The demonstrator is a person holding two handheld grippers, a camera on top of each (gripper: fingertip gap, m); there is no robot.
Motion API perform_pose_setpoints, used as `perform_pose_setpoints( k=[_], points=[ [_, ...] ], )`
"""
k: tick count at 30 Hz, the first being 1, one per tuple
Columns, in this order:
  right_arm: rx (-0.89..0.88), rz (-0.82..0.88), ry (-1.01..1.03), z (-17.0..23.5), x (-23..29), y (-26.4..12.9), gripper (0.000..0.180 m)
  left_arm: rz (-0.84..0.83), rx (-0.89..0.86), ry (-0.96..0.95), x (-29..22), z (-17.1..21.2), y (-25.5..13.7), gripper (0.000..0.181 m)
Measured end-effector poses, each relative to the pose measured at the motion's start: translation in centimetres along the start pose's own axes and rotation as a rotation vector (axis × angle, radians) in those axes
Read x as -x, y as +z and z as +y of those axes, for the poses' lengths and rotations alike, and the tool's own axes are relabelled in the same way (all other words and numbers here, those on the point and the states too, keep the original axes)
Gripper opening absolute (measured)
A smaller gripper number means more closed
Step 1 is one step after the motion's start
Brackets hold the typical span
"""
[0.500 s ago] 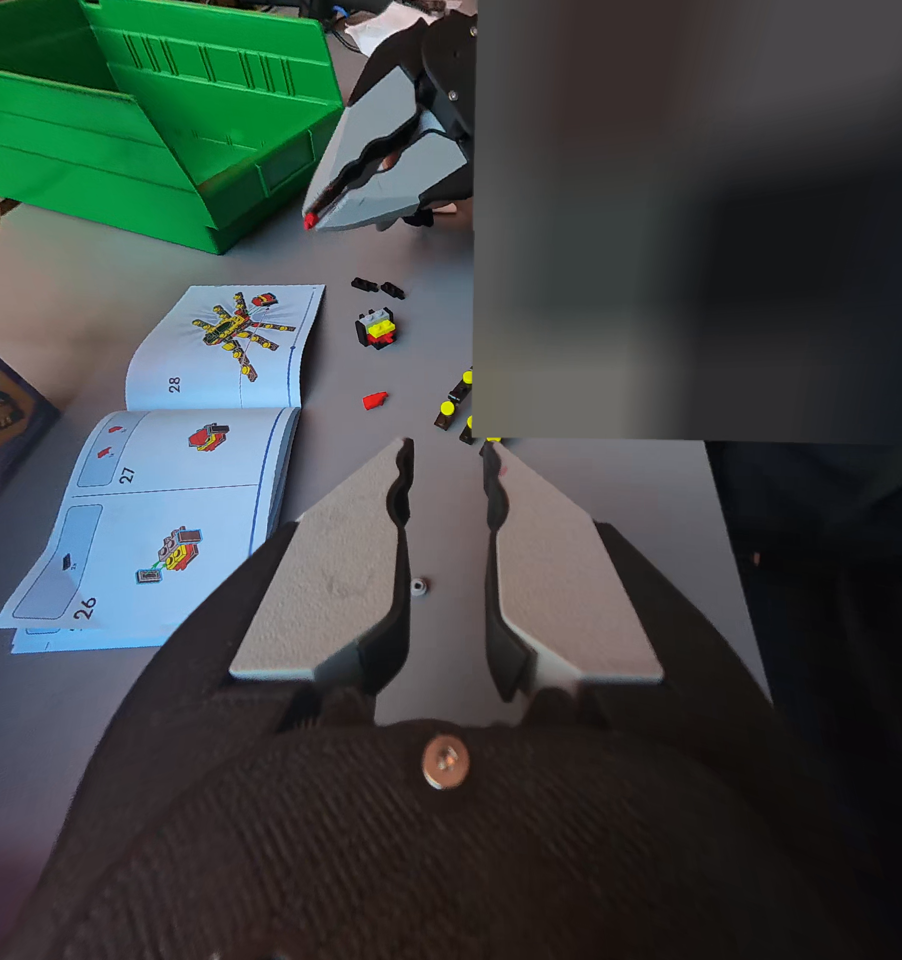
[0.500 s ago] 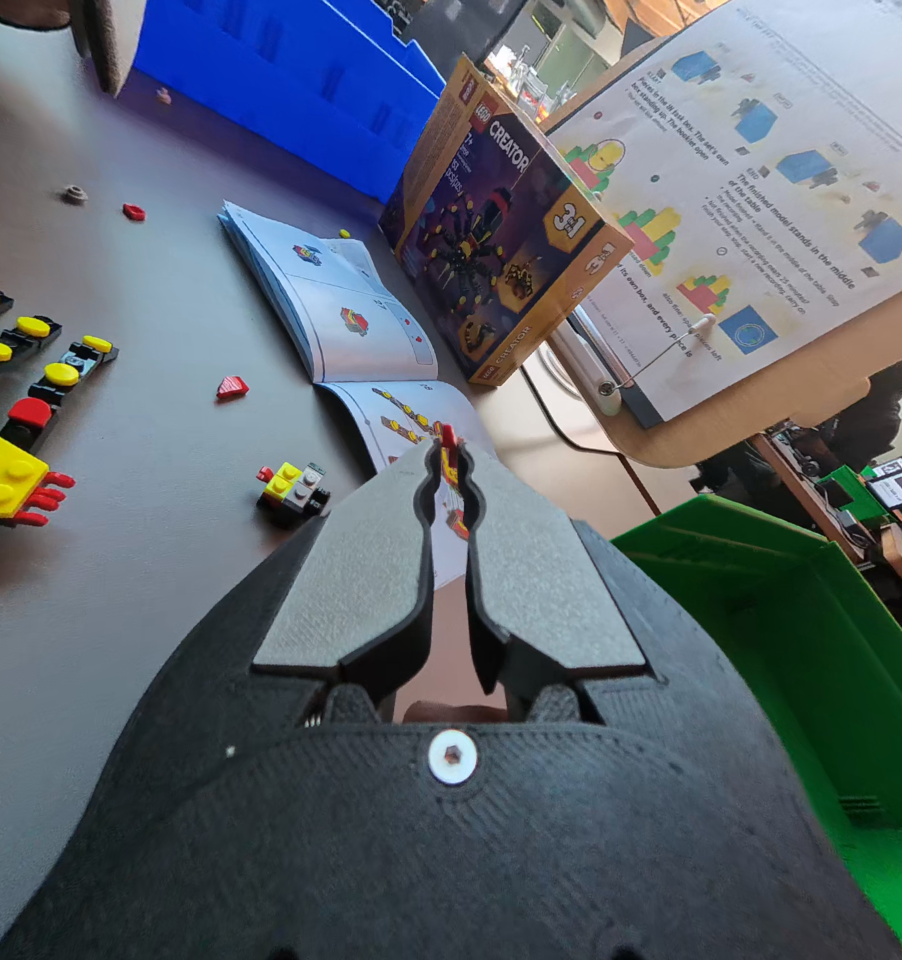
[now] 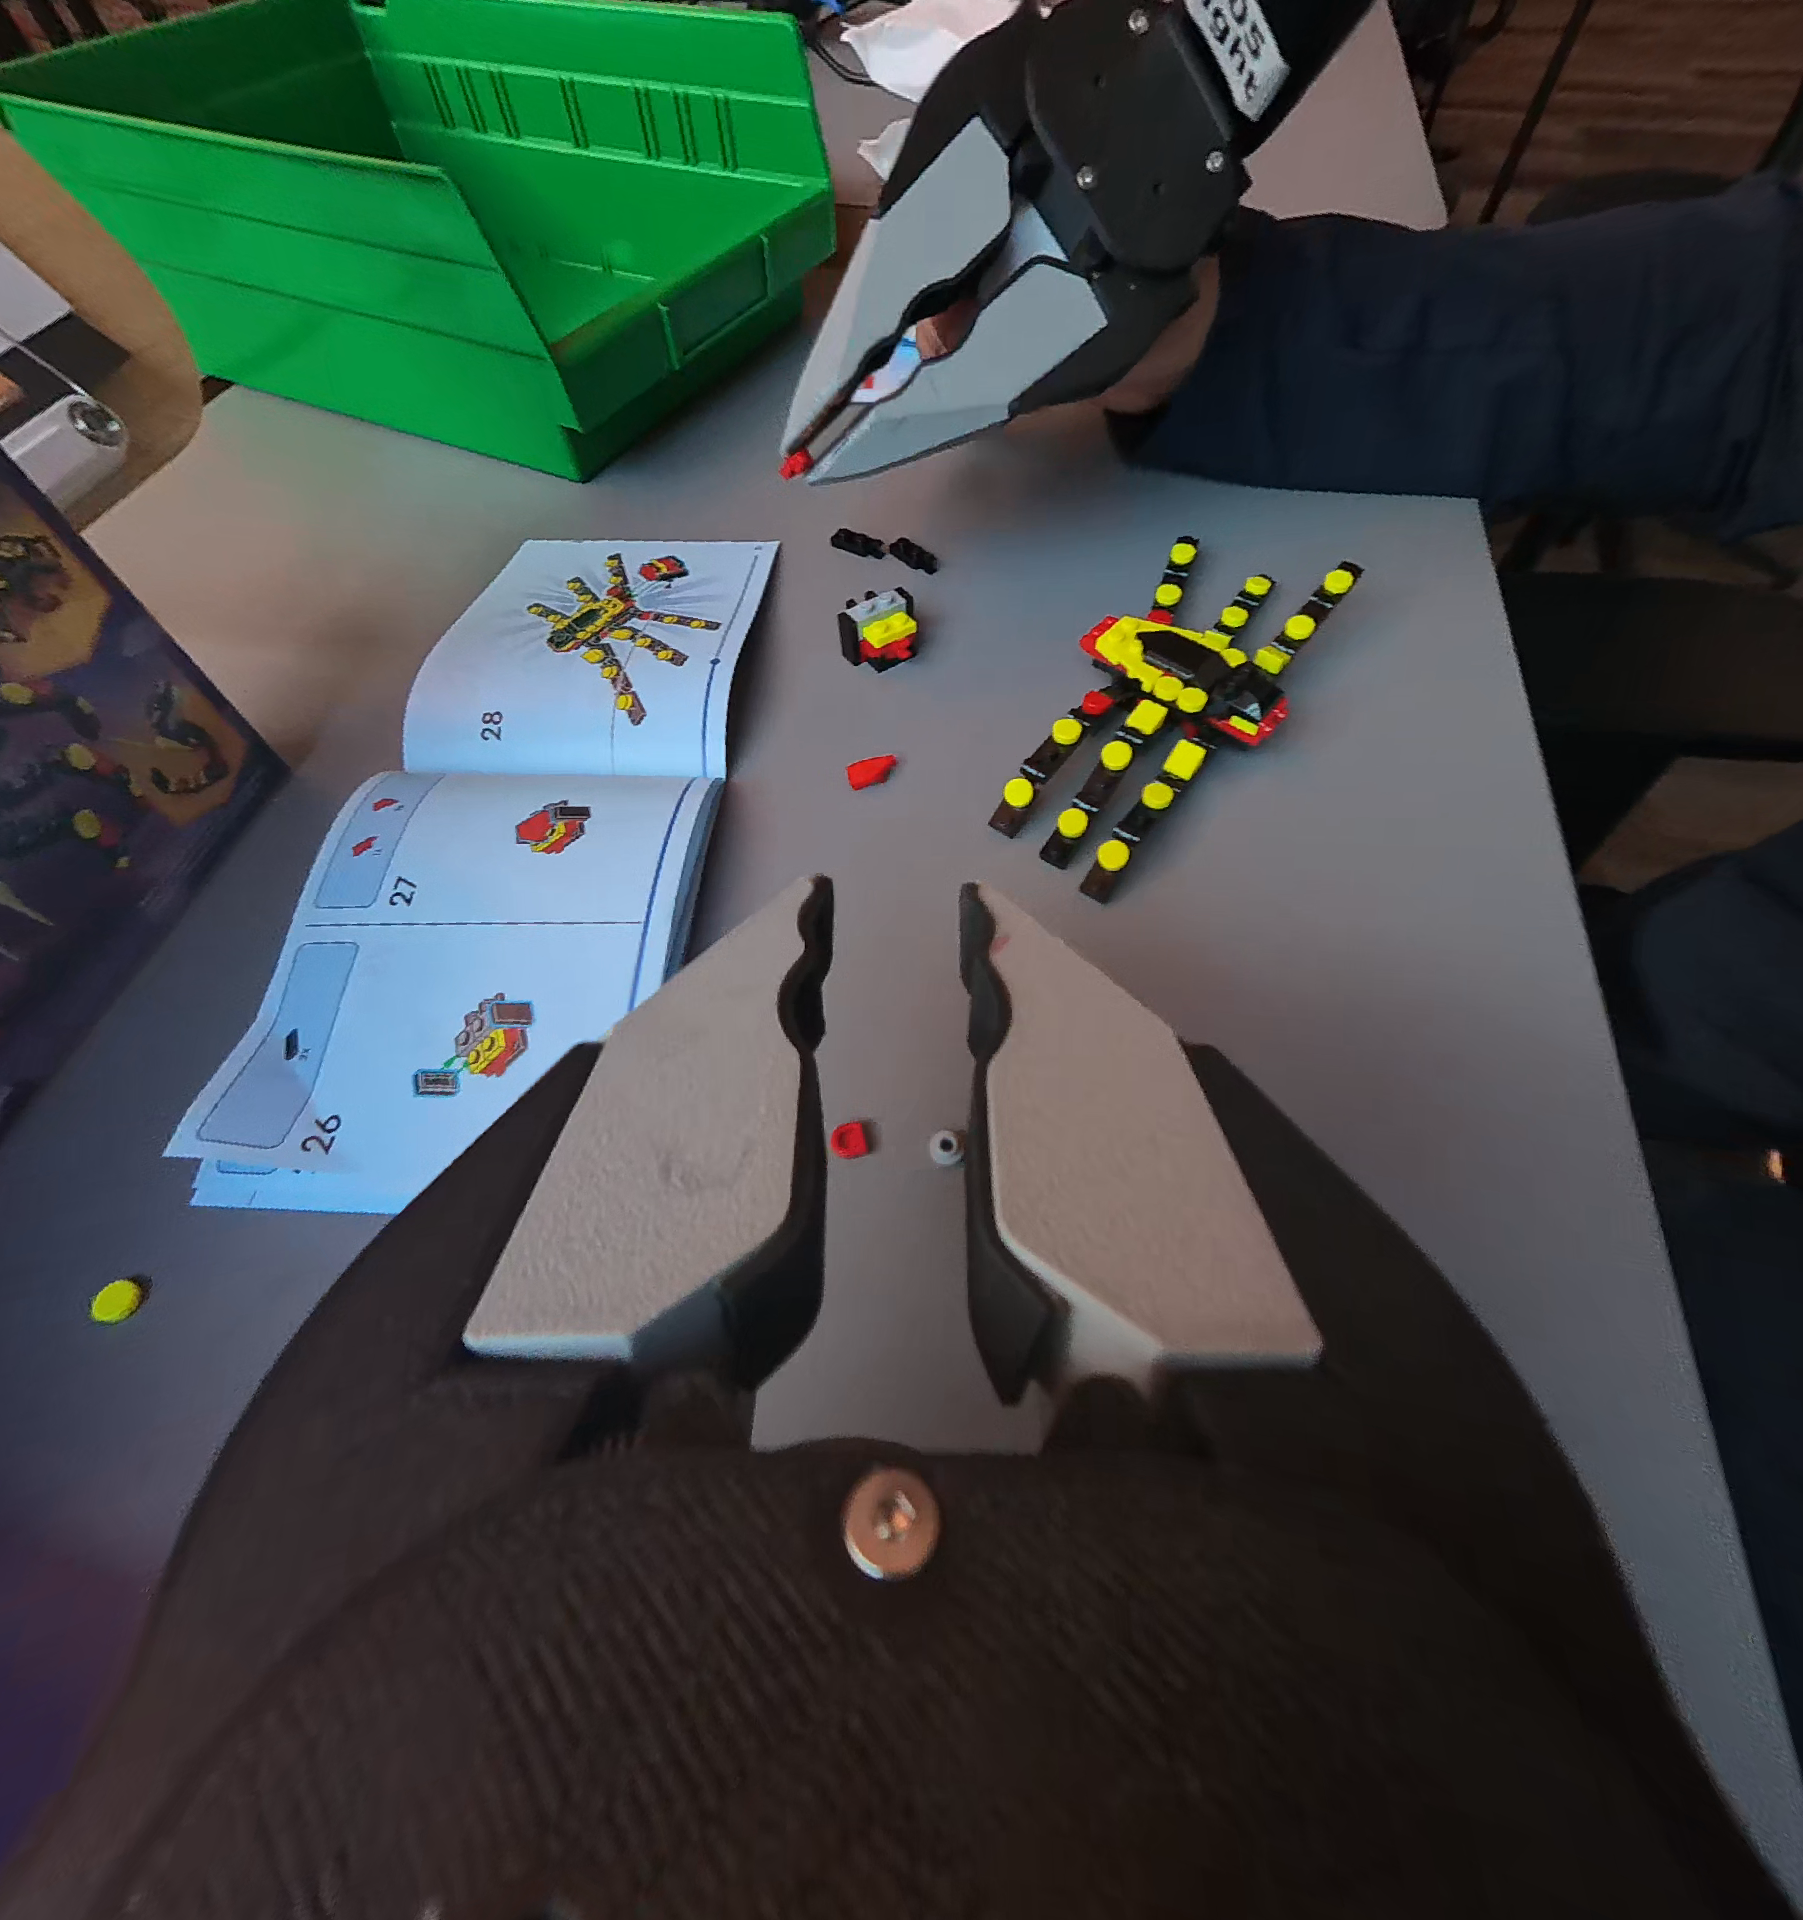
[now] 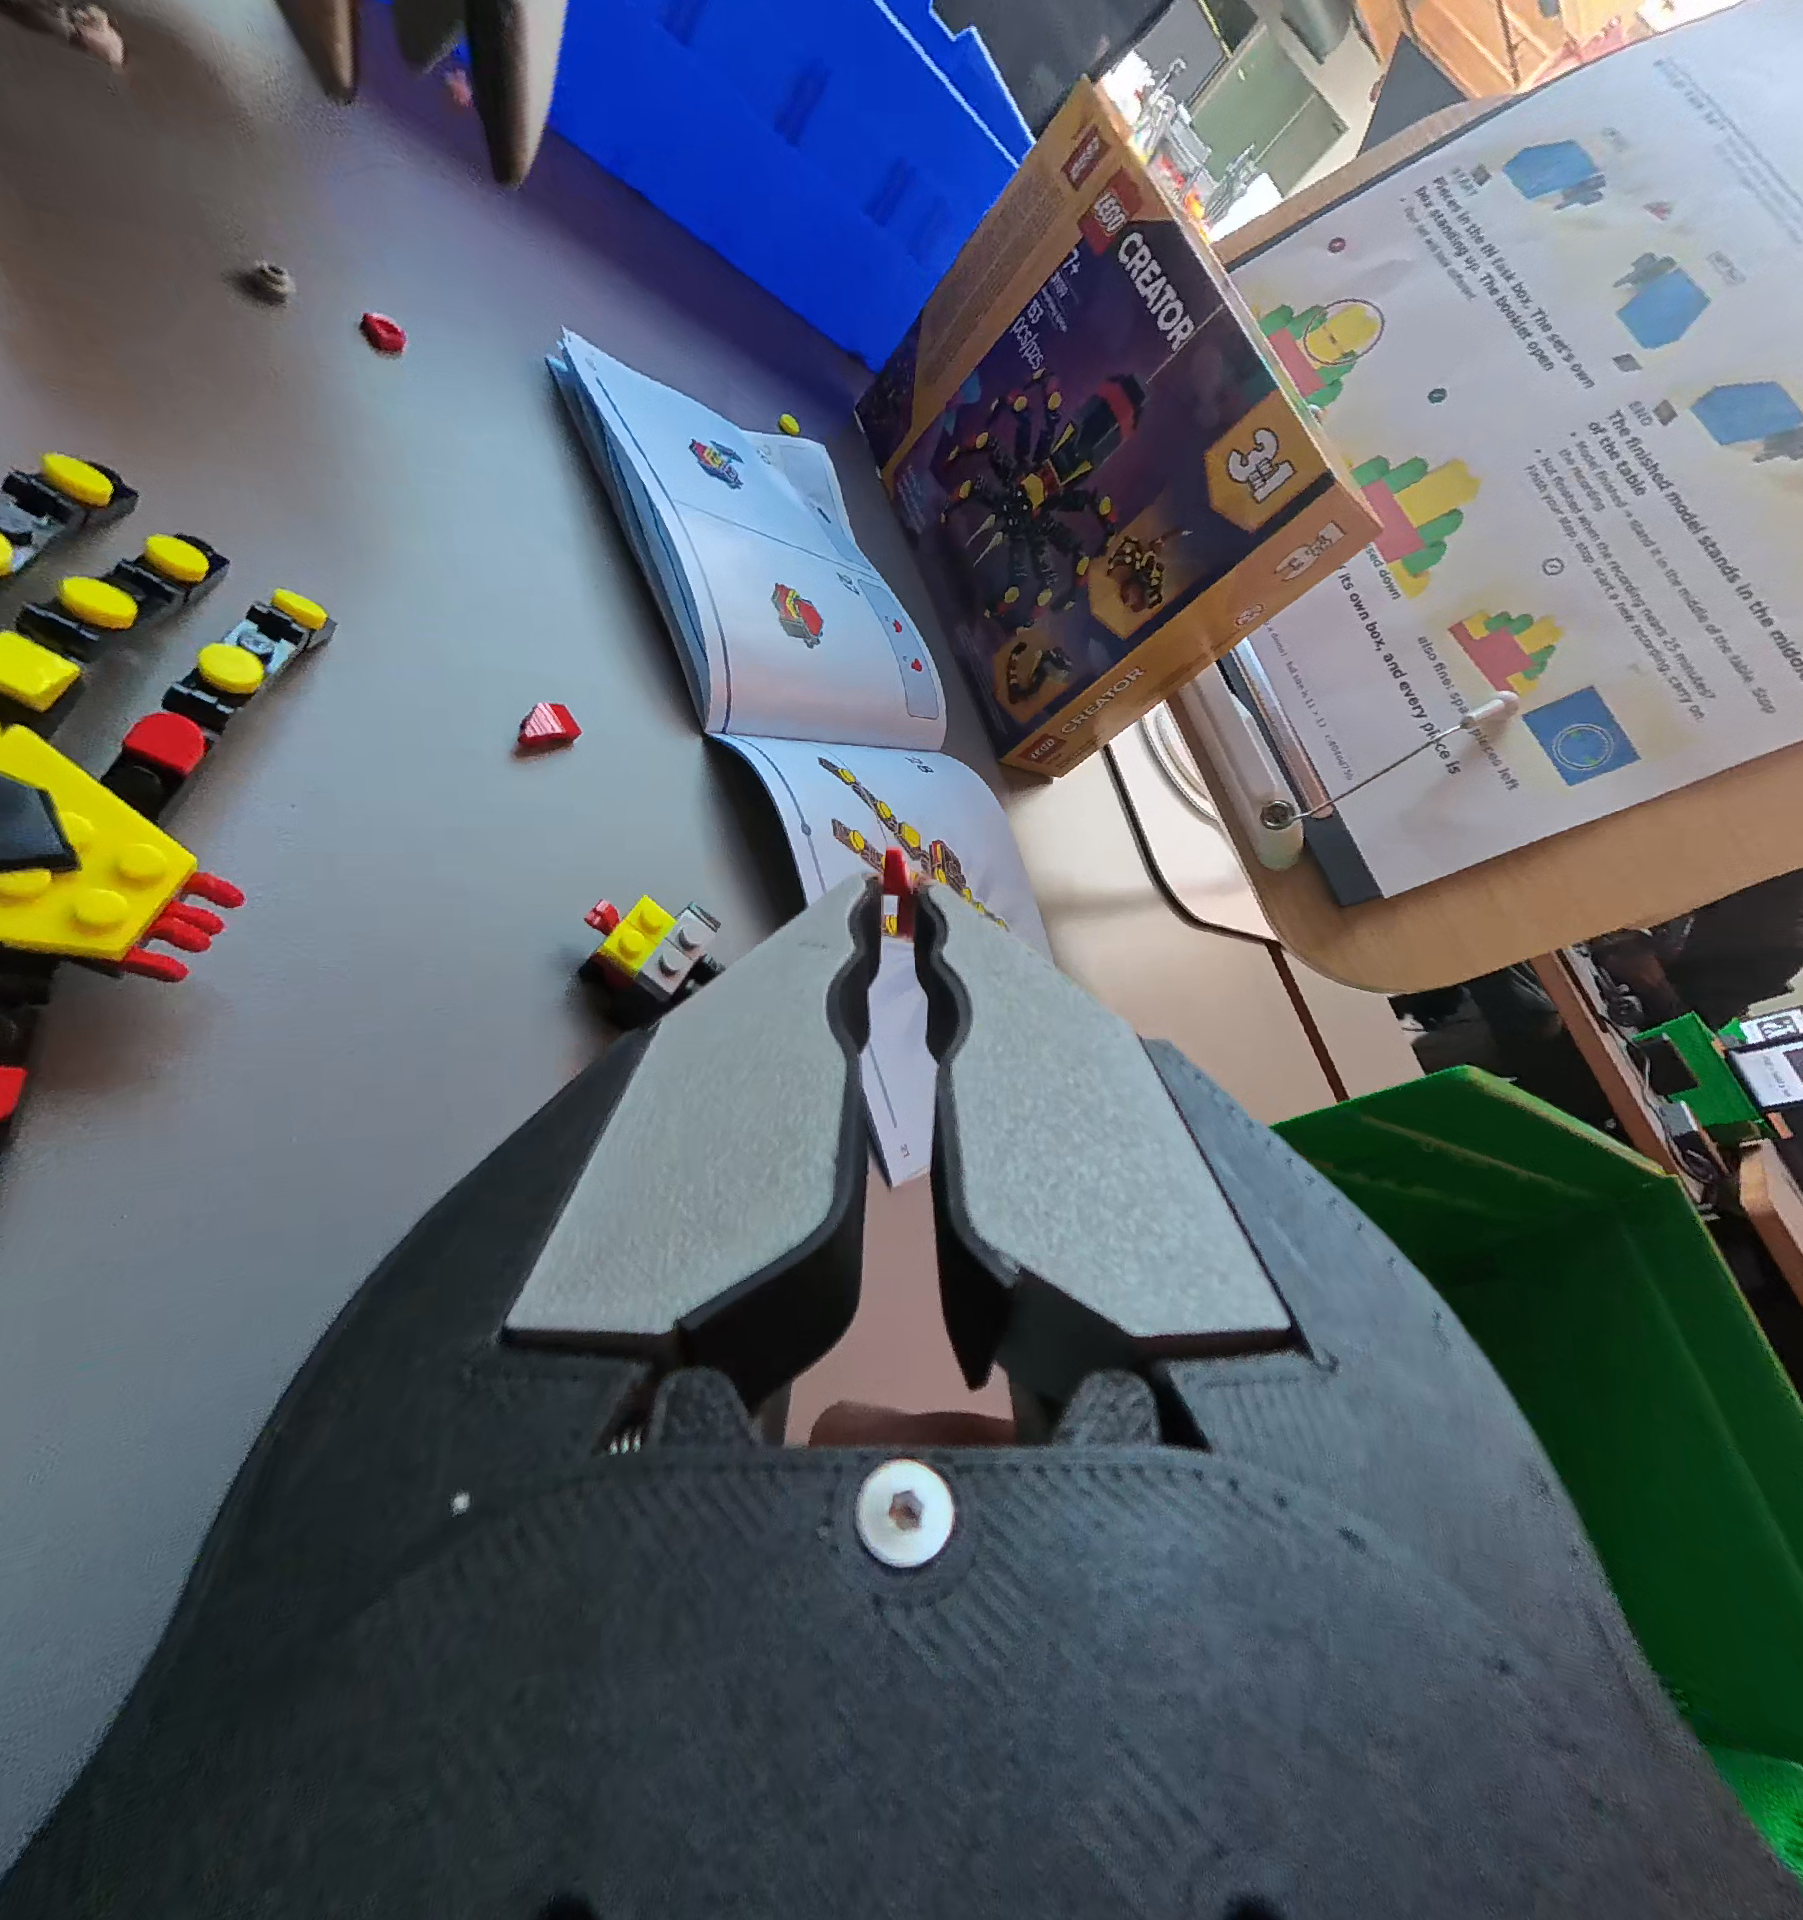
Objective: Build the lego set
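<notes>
- Your right gripper [image 4: 899, 902] had its jaws pinching a small red piece [image 4: 895, 873] at the very tips, held above the grey table [image 3: 1292, 1039]; the piece was too small to name its shape.
- Your left gripper [image 3: 895, 902] hung with its jaws spread and nothing between them, tips over bare table.
- Between the left fingers, down on the table, lay a small red stud piece [image 3: 851, 1139] and, just beside it, a tiny grey round piece [image 3: 943, 1147].
- The small sub-assembly [image 3: 878, 628], black, red, yellow and grey, sat beside the open instruction booklet [image 3: 523, 831], with a loose red slope piece [image 3: 869, 771] near it and two small black pieces [image 3: 882, 549] just past it.
- The spider body [image 3: 1177, 707], black with yellow studs and red trim, lay to the right of the sub-assembly, legs splayed flat.
- A lone yellow round tile [image 3: 116, 1300] rested well apart, near the booklet's lower corner.
- Farther out stood a green bin [image 3: 440, 229], the set's box [image 4: 1115, 457], a blue bin [image 4: 772, 145] and a printed sheet on a clipboard [image 4: 1562, 468].
</notes>
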State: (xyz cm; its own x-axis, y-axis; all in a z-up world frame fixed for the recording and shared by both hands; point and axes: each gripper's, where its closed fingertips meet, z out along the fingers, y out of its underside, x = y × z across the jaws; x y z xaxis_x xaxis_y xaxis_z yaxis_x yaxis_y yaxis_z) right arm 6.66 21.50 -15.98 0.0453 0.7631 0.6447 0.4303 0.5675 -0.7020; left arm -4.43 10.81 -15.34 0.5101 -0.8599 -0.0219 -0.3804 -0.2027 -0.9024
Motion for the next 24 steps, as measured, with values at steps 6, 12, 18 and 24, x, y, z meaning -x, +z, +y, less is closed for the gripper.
perform_pose_setpoints(
  k=[6,12,18,24],
  points=[
    [-0.027,-0.02,-0.018,-0.8,0.3,0.0,0.002,0.038,-0.011,-0.072,0.1,0.0,-0.1,0.021],
    [-0.148,-0.08,0.05,-3.5,1.1,0.1,0.002,0.084,-0.076,-0.184,0.4,-1.2,1.0,0.023],
    [-0.325,-0.214,0.156,-6.6,2.5,-1.3,0.001,0.272,-0.095,-0.275,-1.8,-3.3,3.8,0.031],
    [-0.352,-0.251,0.166,-7.4,3.3,-1.9,0.002,0.513,-0.118,-0.424,-3.7,-6.1,5.6,0.047]
  ],
)
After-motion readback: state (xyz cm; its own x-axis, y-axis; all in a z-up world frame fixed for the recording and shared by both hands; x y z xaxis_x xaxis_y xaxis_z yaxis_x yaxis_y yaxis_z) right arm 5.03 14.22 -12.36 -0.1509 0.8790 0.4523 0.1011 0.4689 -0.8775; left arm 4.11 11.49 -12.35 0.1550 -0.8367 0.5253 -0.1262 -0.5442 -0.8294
